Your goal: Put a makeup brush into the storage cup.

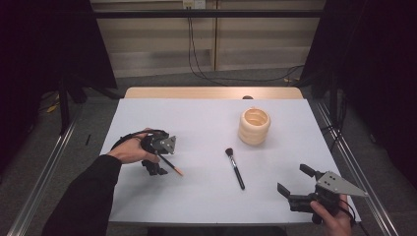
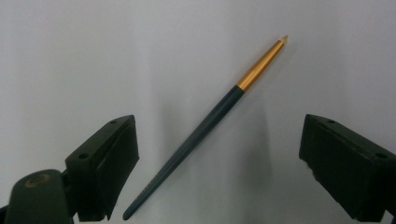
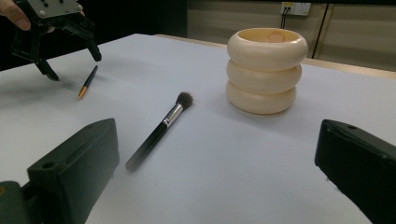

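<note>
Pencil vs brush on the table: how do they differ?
The pencil is thin, dark blue-grey with a gold end; the brush is thicker, black-handled with a silver ferrule and dark bristles. The pencil lies between the open left tongs; the brush lies mid-table, nothing near it. The pencil looks shorter than the brush. Both lie flat on the white table.

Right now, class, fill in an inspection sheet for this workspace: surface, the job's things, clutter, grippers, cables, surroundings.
Surface: white table top, flat, with a wooden strip at the far edge.
Job's things: thin brush with a gold ferrule lies flat between the open jaws of the left gripper, not touched.
Clutter: makeup brush lying mid-table; cream ribbed holder upright behind it.
Grippers: left gripper open over the thin brush; right gripper open, near the front right edge.
Cables: black cables down the far wall.
Surroundings: dark curtains, metal rails.
</note>
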`<state>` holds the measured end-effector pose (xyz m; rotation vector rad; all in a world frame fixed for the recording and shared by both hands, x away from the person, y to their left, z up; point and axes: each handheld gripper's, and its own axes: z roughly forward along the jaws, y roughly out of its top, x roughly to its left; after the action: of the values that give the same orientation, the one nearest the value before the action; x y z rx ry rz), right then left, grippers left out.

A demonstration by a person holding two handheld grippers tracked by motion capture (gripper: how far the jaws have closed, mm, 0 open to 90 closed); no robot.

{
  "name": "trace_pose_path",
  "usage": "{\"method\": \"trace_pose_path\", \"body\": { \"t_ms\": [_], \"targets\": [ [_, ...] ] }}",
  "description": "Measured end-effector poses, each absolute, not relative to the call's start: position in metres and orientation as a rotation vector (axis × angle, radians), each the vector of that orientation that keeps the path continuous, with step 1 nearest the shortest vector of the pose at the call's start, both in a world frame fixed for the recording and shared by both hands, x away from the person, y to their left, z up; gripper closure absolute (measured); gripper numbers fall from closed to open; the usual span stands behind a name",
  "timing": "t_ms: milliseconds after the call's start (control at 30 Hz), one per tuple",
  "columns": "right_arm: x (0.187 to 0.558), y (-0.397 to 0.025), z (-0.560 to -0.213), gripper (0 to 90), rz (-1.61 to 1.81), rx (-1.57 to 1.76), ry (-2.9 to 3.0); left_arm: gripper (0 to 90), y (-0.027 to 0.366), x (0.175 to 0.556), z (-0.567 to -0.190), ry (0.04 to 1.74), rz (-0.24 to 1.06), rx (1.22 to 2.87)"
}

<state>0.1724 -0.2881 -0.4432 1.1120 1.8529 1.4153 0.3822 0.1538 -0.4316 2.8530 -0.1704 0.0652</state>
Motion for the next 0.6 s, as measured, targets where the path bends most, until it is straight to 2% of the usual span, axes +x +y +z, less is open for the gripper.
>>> {"method": "trace_pose_path", "body": {
  "t_ms": [300,433,600],
  "targets": [
    [0.1723,-0.2883,-0.4433,0.0,1.415,1.115,1.850,12.9,0.1460,0.3803,-0.4381,-0.134,0.047,2.864],
    [0.1723,-0.2881,-0.4433,0.0,1.416,1.113,1.854,16.3,0.1451,0.3814,-0.4393,-0.118,0.061,2.887],
    [0.1724,-0.2881,-0.4434,0.0,1.417,1.114,1.852,25.1,0.1448,0.3822,-0.4391,-0.058,0.087,2.897]
  ]
}}
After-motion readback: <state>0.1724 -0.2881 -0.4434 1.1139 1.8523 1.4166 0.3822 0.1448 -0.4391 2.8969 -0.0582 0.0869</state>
